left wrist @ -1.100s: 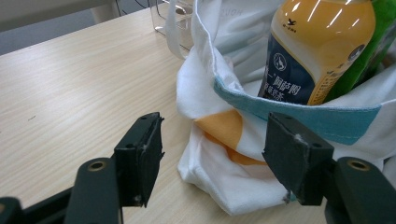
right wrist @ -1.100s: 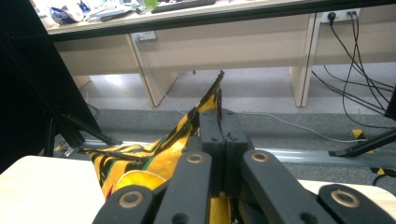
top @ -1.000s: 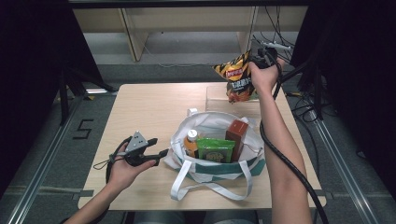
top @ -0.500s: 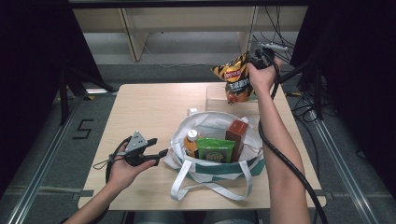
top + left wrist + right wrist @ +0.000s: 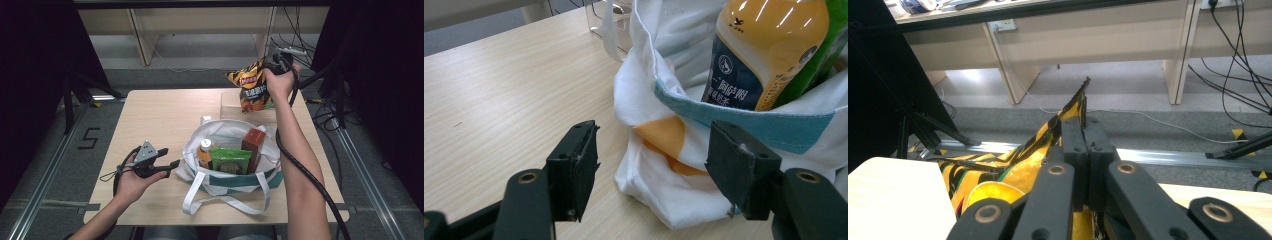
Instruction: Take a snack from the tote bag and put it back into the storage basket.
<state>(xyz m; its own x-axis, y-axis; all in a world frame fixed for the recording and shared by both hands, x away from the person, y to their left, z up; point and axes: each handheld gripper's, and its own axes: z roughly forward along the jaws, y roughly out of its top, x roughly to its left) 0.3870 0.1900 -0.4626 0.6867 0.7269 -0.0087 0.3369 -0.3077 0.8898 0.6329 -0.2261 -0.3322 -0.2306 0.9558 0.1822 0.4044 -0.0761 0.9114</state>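
My right jaws [image 5: 1083, 150]: squeezed tight on the top edge of the chip bag [image 5: 252, 90]. I hold it up in the air at about 1 o'clock from the tote bag [image 5: 225, 175].
What just changed: the chip bag went up a little and moved a bit toward 12 o'clock since a moment ago. It hangs over the clear box [image 5: 232, 105] at the far side of the desk [image 5: 155, 120].
What that means: I think the chips are on their way out of the tote bag or into it. I cannot tell which one yet. Nothing has been put down.
My left jaws [image 5: 651, 165]: wide open and holding nothing. They sit low on the desk at 9 o'clock from the tote bag, pointing at its white cloth side. They have not moved.
In the tote bag: an orange drink bottle [image 5: 764, 50], a green packet [image 5: 230, 161] and a brown box [image 5: 252, 145], all standing up.
Desk: light wood, flat and smooth, with lots of free room at 10 o'clock.
Room: grey floor, a metal rail on each side, black wires at 2 o'clock, and pale wooden furniture at 12 o'clock.
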